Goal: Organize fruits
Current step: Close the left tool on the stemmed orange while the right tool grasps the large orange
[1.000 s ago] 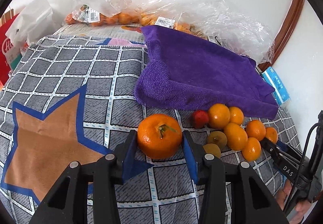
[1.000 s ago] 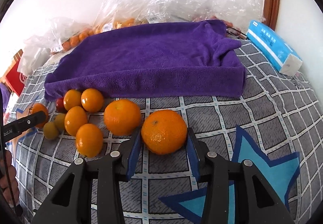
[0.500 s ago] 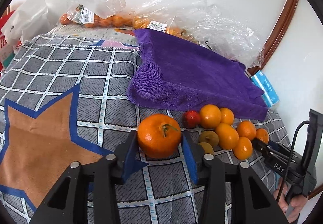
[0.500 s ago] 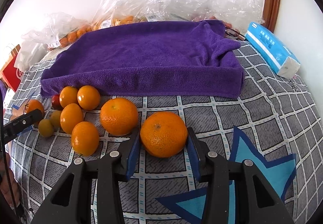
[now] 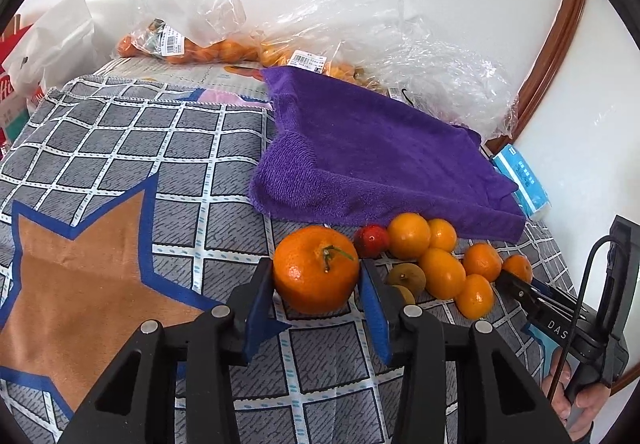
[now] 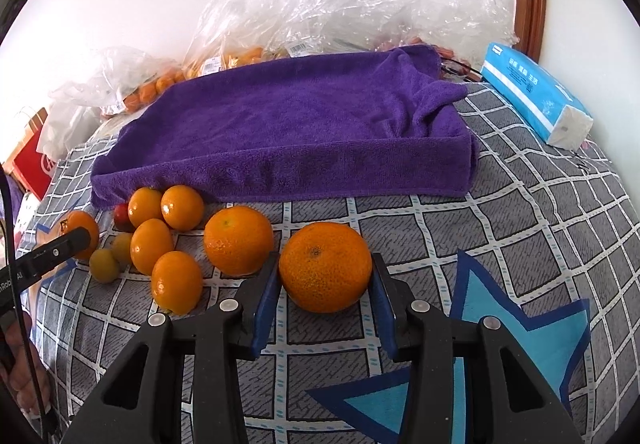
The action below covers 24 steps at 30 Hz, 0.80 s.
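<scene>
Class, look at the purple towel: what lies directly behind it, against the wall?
Behind the purple towel lie clear plastic bags holding small orange fruit. Whatever the towel covers is hidden.

"DAS" on the right hand-held gripper (image 5: pixel 516 286); barcode labels unreadable.

1. Our left gripper (image 5: pixel 316 284) points down at a slant, its blue pads pressed on either side of a stemmed orange (image 5: pixel 316 270).
2. Our right gripper (image 6: pixel 325 284) slants down likewise, jaws clamped on a second orange (image 6: pixel 325 267).
3. Our hand (image 5: pixel 576 404) shows below the right gripper's handle.
</scene>
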Each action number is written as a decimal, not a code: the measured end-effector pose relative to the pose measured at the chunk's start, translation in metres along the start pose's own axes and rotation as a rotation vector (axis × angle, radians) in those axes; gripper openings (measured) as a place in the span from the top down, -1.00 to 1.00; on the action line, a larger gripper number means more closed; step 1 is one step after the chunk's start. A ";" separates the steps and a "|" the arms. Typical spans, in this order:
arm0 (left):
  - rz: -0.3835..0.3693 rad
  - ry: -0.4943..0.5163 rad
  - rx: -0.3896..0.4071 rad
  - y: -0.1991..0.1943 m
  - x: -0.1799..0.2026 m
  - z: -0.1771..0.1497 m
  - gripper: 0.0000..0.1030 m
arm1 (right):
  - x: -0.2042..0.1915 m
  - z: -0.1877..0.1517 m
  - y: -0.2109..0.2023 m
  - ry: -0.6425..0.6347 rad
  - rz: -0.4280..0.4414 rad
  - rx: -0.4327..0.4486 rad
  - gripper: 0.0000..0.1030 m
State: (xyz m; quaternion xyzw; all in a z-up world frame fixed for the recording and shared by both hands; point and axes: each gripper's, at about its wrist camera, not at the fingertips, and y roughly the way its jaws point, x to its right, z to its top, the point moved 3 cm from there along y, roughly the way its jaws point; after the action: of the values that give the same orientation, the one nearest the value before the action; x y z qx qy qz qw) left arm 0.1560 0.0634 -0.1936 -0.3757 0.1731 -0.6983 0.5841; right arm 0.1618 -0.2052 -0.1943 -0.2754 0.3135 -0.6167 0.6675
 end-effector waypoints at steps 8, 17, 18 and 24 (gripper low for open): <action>0.007 0.002 0.009 -0.002 -0.001 0.000 0.22 | 0.001 -0.001 -0.003 0.008 -0.002 0.013 0.17; -0.024 -0.019 0.008 -0.008 0.004 0.003 0.23 | 0.004 0.000 -0.012 0.029 -0.002 0.047 0.17; -0.043 -0.029 0.006 -0.011 0.005 0.005 0.23 | 0.004 -0.001 -0.013 0.027 -0.005 0.046 0.18; -0.036 -0.032 0.001 -0.030 0.018 0.022 0.23 | 0.002 0.005 -0.030 0.023 -0.001 0.056 0.17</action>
State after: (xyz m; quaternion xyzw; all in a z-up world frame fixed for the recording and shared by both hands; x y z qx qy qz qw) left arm 0.1514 0.0584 -0.1529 -0.3894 0.1566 -0.7028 0.5744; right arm 0.1462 -0.2098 -0.1689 -0.2495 0.3036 -0.6286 0.6712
